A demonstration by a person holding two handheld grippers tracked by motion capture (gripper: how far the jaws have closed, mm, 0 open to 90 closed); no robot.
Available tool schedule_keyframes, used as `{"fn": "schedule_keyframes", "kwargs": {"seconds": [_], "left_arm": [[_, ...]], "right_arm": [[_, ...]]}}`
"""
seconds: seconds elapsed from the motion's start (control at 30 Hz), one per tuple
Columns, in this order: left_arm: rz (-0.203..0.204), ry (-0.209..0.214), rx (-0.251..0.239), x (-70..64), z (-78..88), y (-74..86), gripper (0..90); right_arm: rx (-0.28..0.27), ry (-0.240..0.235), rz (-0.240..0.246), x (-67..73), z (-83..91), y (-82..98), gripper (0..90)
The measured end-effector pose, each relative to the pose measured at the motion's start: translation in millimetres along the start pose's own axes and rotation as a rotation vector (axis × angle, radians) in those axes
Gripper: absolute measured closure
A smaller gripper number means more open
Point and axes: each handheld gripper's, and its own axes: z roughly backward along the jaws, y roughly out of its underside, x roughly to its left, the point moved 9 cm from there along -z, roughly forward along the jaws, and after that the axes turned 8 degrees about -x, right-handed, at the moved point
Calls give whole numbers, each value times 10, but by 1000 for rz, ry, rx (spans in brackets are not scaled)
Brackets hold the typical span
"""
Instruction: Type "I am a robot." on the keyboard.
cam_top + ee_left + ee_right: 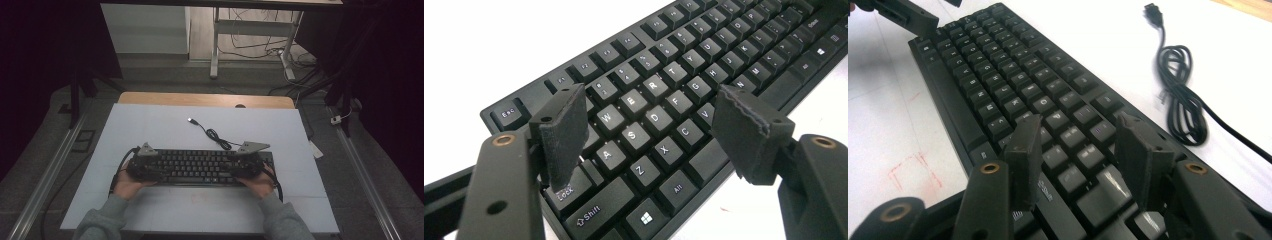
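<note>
A black keyboard [195, 167] lies across the near middle of the white mat [165, 125]. Its coiled cable [212, 134] runs off the back edge and ends in a USB plug [191, 120]. My left gripper [154, 168] hovers over the keyboard's left end. In the left gripper view its jaws stand wide apart above the letter keys [651, 100], with nothing between the pads. My right gripper [241, 169] is over the right end. In the right gripper view it is open [1079, 125] just above the keys [1013, 85], beside the cable [1178, 85]. The left gripper [903, 15] shows at the far end.
The mat covers a wooden table [205, 99]. Bare mat lies behind the keyboard, to both sides, and in a strip in front of it. Faint red marks [913, 172] sit on the mat near the keyboard's front edge. Desk legs [215, 45] and floor cables stand beyond the table.
</note>
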Motion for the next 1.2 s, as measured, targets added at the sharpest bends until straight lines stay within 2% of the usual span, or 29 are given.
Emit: {"fn": "schedule_keyframes", "kwargs": {"seconds": [0.27,0.87,1.1,1.2], "left_arm": [[13,-14,-12,41,13,-4,307],[10,-28,-35,100,13,-63,319],[-5,-13,-58,87,-57,-189,376],[-29,-4,-67,66,-99,-229,451]], "right_arm": [[-10,23,-2,-31,175,76,518],[3,19,7,-49,155,103,515],[1,16,15,-35,140,89,514],[1,12,15,-29,132,90,514]]}}
